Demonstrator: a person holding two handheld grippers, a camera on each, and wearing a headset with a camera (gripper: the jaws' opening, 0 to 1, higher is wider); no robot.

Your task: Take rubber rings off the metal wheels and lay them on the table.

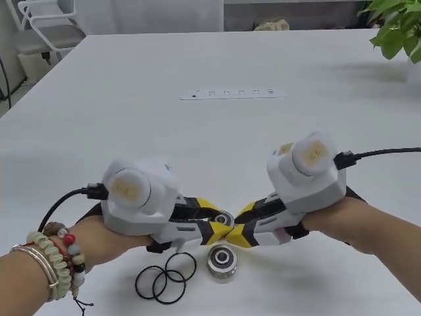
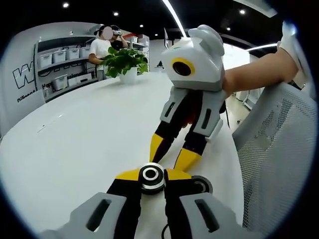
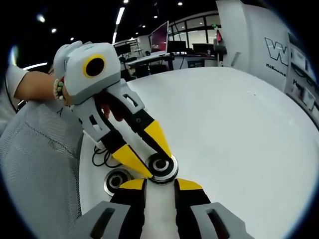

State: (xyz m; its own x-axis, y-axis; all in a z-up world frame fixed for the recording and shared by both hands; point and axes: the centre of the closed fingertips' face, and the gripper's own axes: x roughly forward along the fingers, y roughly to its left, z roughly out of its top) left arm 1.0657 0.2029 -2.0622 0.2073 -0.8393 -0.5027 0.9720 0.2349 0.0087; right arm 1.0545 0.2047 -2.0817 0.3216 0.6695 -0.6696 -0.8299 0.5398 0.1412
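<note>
Here, left gripper (image 2: 151,175) jaws clamp a metal wheel (image 3: 163,168); right gripper (image 3: 161,185) jaws (slightly apart) sit beside it.

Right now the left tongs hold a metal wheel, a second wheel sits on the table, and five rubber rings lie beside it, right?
Three rubber rings, not five, per the head view. The left tongs do hold a metal wheel, with the second wheel on the table.

Left gripper (image 3: 158,163) pinches a metal wheel (image 3: 164,169) just beyond right gripper (image 3: 160,185).
</note>
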